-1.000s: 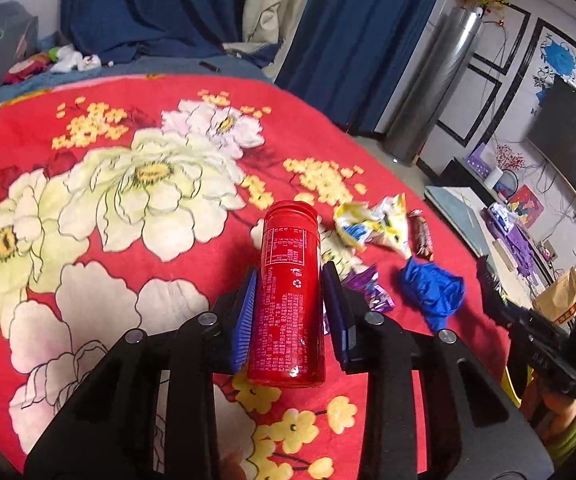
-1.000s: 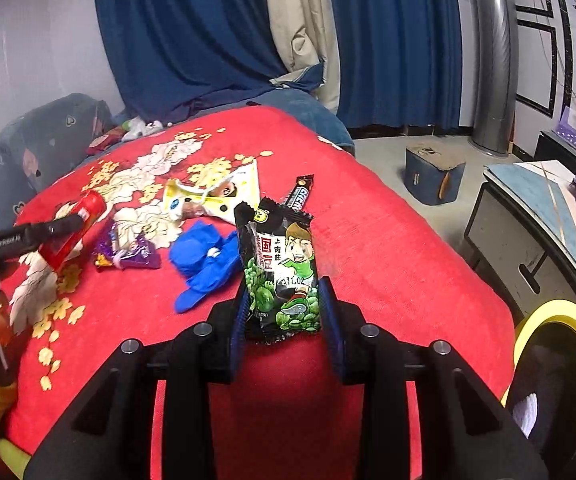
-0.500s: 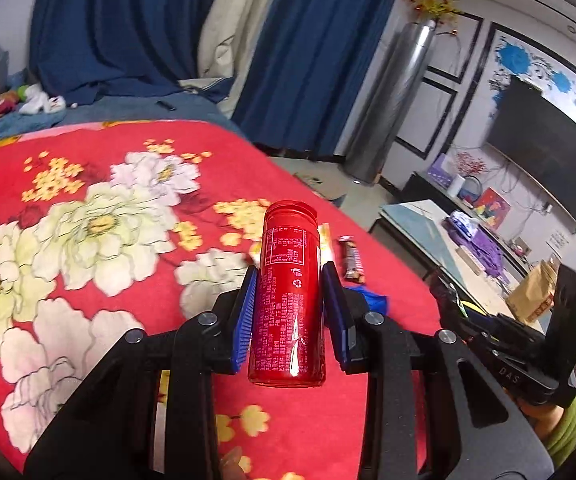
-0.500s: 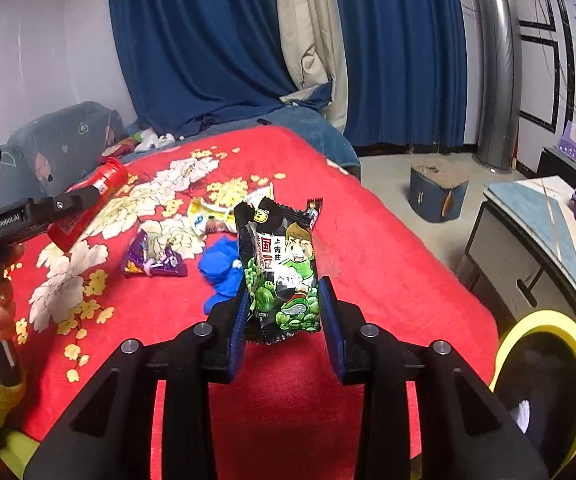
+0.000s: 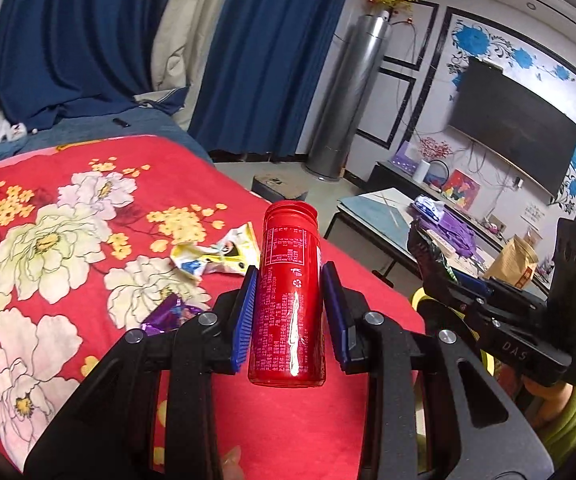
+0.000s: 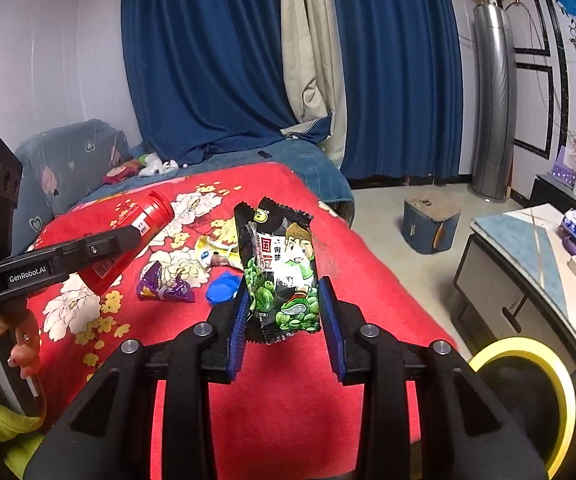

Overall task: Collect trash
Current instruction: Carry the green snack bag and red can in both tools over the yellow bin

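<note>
1. The left claw [image 5: 291, 312] is closed to the width of a red can [image 5: 288, 300], its blue pads [image 5: 246, 320] pressed against the can's sides; the can is held upright, clear of the bed [image 5: 88, 208], with its rim toward the room.
2. The right claw [image 6: 284, 320] is closed about as far on a black-and-green snack packet [image 6: 280, 272], gripping its lower part between the pads; the packet stands upright above the red floral bedspread.
3. From the right wrist view the left claw [image 6: 128, 240] comes in from the left edge, the red can [image 6: 136, 236] tilted in its grip above the bed [image 6: 368, 280].
4. On the bedspread lie a yellow-and-white wrapper [image 5: 216, 256], a purple wrapper [image 5: 170, 314] nearer the camera, and a crumpled blue piece [image 6: 224, 286], just behind the right claw's left finger.
5. A yellow-rimmed bin [image 6: 528, 400] stands on the floor beside the bed, to the right of the right claw.
6. Blue curtains [image 6: 208, 60] hang behind the bed; a low table [image 6: 528, 248] and a wall-mounted television [image 5: 516, 128] fill the right side of the room.
</note>
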